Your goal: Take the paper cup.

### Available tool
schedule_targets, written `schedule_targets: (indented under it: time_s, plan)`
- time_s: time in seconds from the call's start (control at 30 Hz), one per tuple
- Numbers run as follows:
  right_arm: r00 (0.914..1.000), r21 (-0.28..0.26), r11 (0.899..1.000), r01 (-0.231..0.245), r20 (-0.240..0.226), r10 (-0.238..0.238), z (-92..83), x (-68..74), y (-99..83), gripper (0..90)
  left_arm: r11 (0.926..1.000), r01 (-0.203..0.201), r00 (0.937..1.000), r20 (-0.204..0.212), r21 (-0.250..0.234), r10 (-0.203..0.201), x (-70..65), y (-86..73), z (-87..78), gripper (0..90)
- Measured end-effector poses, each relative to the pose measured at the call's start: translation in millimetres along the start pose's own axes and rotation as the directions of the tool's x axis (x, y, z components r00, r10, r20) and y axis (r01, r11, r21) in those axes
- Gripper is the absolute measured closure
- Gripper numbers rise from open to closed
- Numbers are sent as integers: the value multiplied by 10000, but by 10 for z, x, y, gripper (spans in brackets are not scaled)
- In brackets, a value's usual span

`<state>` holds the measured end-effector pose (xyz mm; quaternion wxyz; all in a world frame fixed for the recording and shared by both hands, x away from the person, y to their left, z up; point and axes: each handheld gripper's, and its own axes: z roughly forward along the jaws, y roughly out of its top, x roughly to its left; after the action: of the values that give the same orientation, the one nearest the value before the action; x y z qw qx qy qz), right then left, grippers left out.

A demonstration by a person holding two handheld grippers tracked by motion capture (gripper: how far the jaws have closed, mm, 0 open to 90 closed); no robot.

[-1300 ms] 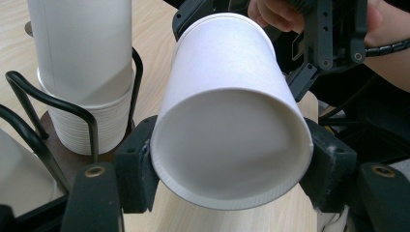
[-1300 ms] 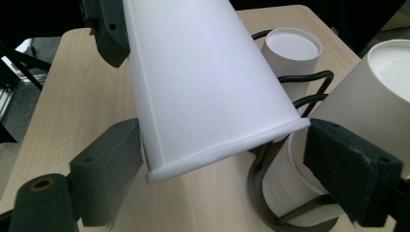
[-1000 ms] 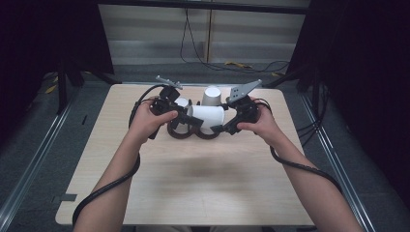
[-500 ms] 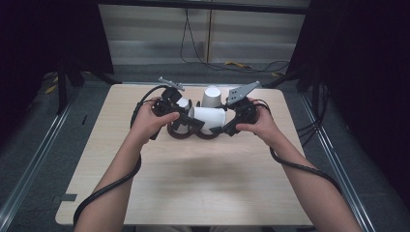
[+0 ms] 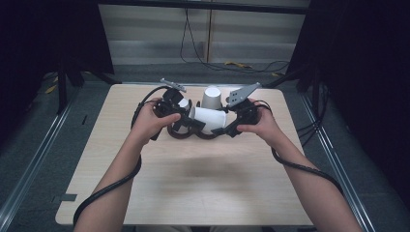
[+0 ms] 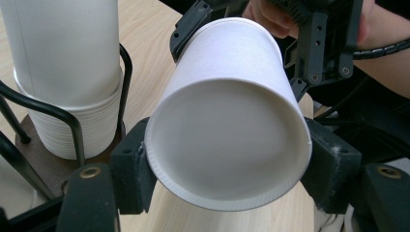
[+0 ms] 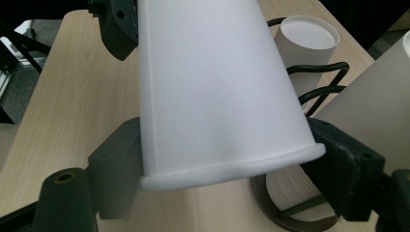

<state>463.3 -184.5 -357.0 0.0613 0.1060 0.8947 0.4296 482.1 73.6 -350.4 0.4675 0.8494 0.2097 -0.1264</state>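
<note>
A white paper cup [image 5: 209,121] lies on its side between my two grippers above the table. In the left gripper view the cup [image 6: 232,145] turns its open mouth toward me. My left gripper [image 6: 227,164] has both pads against the rim, though its jaws have just been opening. The right gripper [image 6: 309,43] flanks the far end. In the right gripper view a cup's flared edge [image 7: 232,171] sits squeezed between the pads of my right gripper [image 7: 225,164], whose jaws have just been closing. My left gripper [image 5: 186,121] and right gripper [image 5: 227,124] nearly meet.
An upside-down stack of white cups [image 5: 211,98] stands just behind the grippers in a black wire holder [image 6: 72,125] on a dark base. More cups fill the holder [image 7: 319,72]. The wooden table [image 5: 193,183] stretches toward me; cables trail from both grippers.
</note>
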Motion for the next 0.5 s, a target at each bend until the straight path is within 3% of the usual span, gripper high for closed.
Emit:
schedule_targets:
  time_s: [0.07, 0.1, 0.27, 0.5]
  plan:
    - [10000, -45, 10000, -6, 36, 6, -12, 1, -3, 207, 10000, -5, 10000, -58, -41, 5, -2, 0, 3, 298]
    - [10000, -23, 10000, -10, 69, 10, -16, 1, -3, 208, 9998, -203, 9992, -348, 36, 204, -9, -1, 3, 288]
    - [9999, 29, 10000, 21, 100, -22, -32, 1, -11, 210, 9992, -352, 9979, -538, 165, 361, -18, -5, -8, 261]
    - [9999, 109, 9999, 24, 154, -26, -41, 0, -26, 211, 9992, -360, 9978, -555, 192, 370, -16, -5, -8, 258]
